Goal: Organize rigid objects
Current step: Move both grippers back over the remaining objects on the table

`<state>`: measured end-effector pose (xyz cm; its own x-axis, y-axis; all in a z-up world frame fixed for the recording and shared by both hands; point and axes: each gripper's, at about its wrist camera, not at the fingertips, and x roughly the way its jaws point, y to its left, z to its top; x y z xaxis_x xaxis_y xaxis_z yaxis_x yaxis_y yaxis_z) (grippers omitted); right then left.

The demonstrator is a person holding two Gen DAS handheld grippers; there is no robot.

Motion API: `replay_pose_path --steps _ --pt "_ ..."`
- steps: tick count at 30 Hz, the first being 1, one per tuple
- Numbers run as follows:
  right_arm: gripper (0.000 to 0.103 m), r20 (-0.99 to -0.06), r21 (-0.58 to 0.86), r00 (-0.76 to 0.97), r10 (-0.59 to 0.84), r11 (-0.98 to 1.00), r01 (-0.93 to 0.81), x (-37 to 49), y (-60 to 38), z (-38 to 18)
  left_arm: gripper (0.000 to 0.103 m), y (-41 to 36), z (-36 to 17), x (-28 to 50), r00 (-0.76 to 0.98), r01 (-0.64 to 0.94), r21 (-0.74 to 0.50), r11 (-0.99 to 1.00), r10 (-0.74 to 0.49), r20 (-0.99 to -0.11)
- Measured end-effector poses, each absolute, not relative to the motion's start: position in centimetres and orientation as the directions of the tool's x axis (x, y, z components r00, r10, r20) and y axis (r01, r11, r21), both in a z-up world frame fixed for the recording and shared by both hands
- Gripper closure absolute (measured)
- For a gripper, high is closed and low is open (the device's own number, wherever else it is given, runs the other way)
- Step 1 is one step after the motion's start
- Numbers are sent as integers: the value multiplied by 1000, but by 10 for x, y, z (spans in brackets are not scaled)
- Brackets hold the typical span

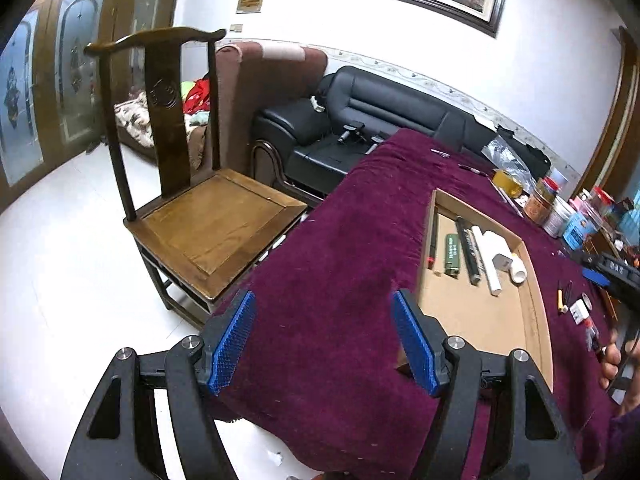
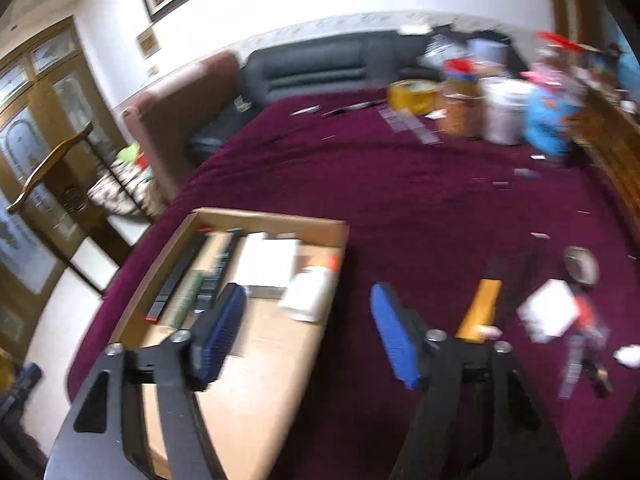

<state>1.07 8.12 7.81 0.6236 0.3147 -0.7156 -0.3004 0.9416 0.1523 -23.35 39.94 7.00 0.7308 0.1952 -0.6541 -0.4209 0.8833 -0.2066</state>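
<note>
— Near the right edge of the shallow brown cardboard tray [image 2: 240,380], on the maroon velvet-covered surface [image 2: 420,184]: a yellow-handled utility knife [image 2: 480,312], a white card [image 2: 548,312], a small round tin [image 2: 581,265], all loose and blurred.

— Already inside the tray's far end: a slim black bar with red tip [image 1: 433,240], a green rectangular lighter-like case [image 1: 452,255], a long dark ridged strip [image 1: 468,250], white plastic tubes [image 1: 490,258]. Laid side by side, roughly parallel.

— And the tools?

— Left tool [image 1: 324,344] spread wide, gripping nothing, hovering over bare cloth left of the tray. Right tool [image 2: 308,336] likewise parted and empty, straddling the tray's right wall.

— Next likely pick?

— Probably the yellow knife. Looks light, stiff, smooth-sided; best pinched across the handle's middle, away from the dark blade end. Could slide on hard plastic, though ribbed blue pads [image 1: 236,344] should help.

— The card?

— Thin and flat; awkward to lift off plush cloth.
</note>
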Motion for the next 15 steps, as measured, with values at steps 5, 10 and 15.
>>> replay_pose_path --steps 5,10,15 --pt "32 -706 88 676 209 974 -208 5 25 76 38 380 71 -223 728 -383 -252 889 123 -674" --pt "32 -683 50 716 144 987 -150 -8 -18 74 38 354 78 -215 720 -373 -256 892 104 -687" --pt "32 -641 19 758 122 990 -143 -15 -39 76 38 335 89 -213 713 -372 -228 900 119 -691"
